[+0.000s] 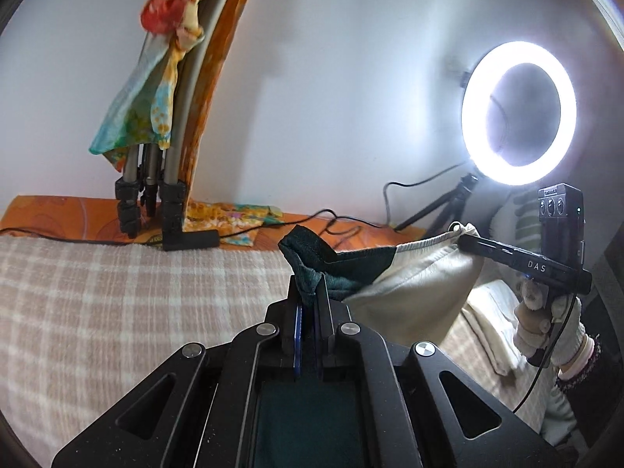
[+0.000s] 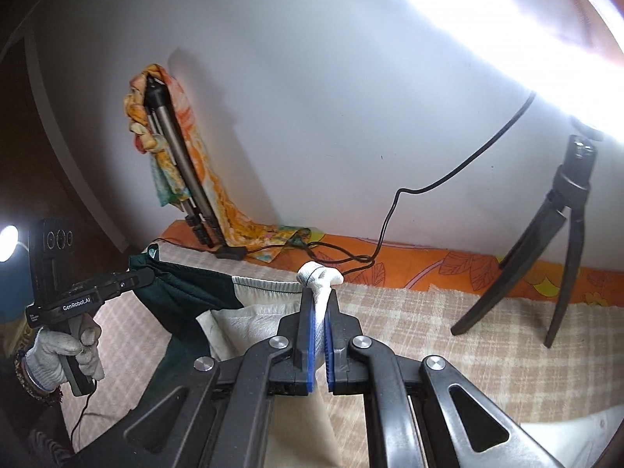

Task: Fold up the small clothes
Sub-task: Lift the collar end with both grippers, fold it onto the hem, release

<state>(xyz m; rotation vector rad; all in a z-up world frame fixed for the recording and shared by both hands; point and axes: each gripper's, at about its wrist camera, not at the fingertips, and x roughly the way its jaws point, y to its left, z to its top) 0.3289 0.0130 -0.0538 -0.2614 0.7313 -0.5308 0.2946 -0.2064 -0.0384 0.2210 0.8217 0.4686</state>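
Gripping garment (image 1: pixel 394 280) | left tool (image 1: pixel 310 292) clenched on green end | right tool (image 2: pixel 320 304) clenched on cream end

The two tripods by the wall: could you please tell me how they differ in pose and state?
The folded tripod leans against the wall with its legs closed together; the small black tripod stands on spread legs. A patterned orange cloth drapes over the folded tripod; the small black tripod is bare and carries the ring light. Both rest at the wall-side edge of the bed.
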